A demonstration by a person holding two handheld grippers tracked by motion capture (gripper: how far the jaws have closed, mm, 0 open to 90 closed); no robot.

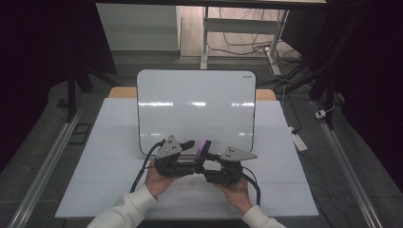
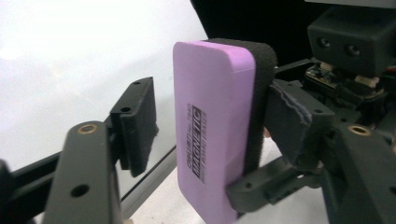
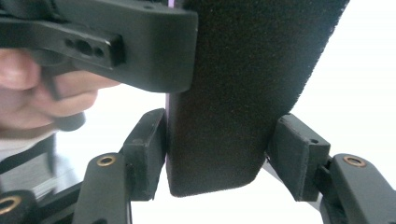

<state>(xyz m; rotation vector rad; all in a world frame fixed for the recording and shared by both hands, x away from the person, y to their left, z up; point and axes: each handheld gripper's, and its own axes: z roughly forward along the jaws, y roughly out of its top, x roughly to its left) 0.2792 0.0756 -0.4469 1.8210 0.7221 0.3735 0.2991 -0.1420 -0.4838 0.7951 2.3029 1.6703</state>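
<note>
Our right hand-held gripper (image 3: 217, 154) clamps the eraser (image 2: 215, 126). The left hand-held gripper (image 2: 210, 126) stands apart around it. We should free the left squarely, keeping the felt facing the whiteboard (image 1: 195, 104).

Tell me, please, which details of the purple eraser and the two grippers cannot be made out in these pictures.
- Purple block eraser with black felt: its small upper print is blurred in the left gripper view; the bottom edge cuts its lower corner.
- Eraser, right gripper view: a black jaw of the left gripper hides its top.
- High view: the right gripper and left gripper are too small to judge jaw contact.
- White whiteboard: glare hides any marks.
</note>
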